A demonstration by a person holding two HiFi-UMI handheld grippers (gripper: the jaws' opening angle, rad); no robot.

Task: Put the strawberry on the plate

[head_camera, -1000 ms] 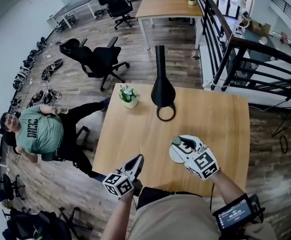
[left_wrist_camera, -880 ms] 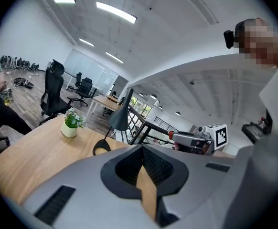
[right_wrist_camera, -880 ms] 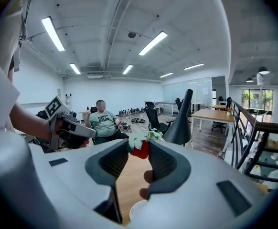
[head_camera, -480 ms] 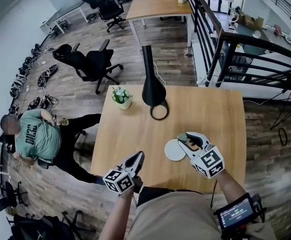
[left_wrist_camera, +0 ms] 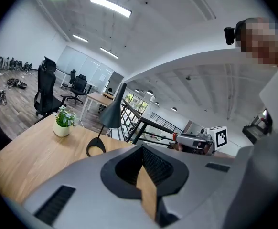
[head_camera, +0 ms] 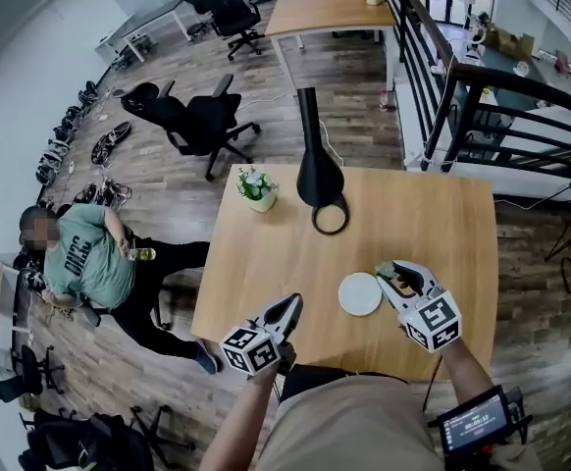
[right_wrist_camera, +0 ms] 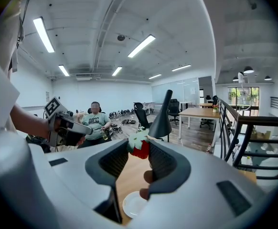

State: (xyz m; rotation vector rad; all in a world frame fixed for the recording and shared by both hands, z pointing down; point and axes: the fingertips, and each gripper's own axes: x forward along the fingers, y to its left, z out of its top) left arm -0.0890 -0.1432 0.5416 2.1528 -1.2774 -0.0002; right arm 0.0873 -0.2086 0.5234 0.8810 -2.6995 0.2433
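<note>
Right gripper (head_camera: 395,275): jaws are narrowly parted and clamped on the strawberry (right_wrist_camera: 140,148), which is pinched at the jaw tips with its green leaves uppermost. The strawberry is held above the wooden table (head_camera: 266,263), just right of the white plate (head_camera: 360,293) and not yet on it. Left gripper (head_camera: 287,310): jaws are brought together with nothing between them. It is held at the table's near edge, left of the plate.

right gripper (right_wrist_camera: 138,145): clamps strawberry (right_wrist_camera: 140,148) | plate (right_wrist_camera: 135,205): on table (right_wrist_camera: 128,180), apart
</note>
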